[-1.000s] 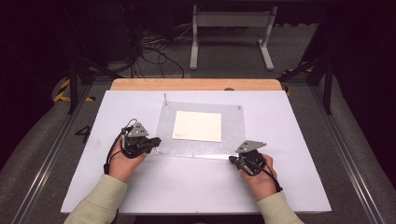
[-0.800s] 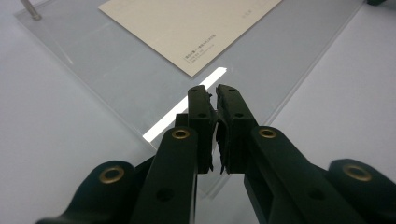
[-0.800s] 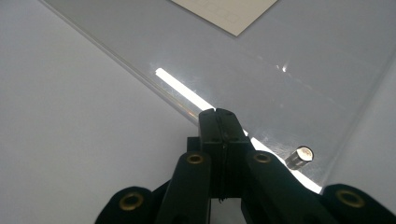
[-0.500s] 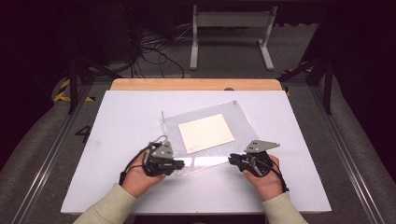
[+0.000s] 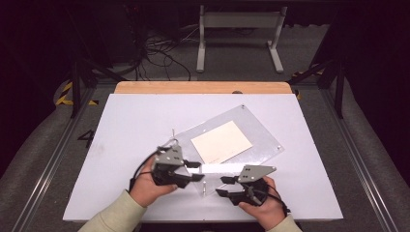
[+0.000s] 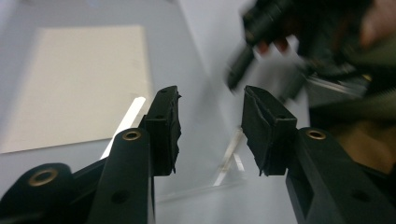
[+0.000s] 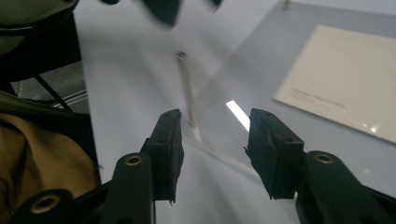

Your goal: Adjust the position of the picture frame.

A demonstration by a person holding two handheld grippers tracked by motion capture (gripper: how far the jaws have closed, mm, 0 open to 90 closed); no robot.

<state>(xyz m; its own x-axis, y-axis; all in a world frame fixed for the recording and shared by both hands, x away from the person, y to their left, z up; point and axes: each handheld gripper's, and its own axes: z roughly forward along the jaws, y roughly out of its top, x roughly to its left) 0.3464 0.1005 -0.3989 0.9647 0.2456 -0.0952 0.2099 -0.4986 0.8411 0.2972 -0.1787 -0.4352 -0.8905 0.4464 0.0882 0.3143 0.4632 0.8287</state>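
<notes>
We are seeing clear rectangular acrylic plate [image 5: 251, 140] lying skewed on white table top [image 5: 125, 125], cream paper sheet [image 5: 221, 141] lying flat in plate's middle. We are finding left gripper [image 5: 193, 171] hovering at plate's near-left corner, jaws standing apart with nothing between them. Right gripper [image 5: 223, 186] is sitting just off plate's near edge, jaws likewise spread and empty. Thin metal standoff pin [image 7: 187, 93] is rising at plate corner ahead of right jaws.

Both hand-held grippers [image 5: 196, 171] [image 5: 223, 186] agape, low.
</notes>
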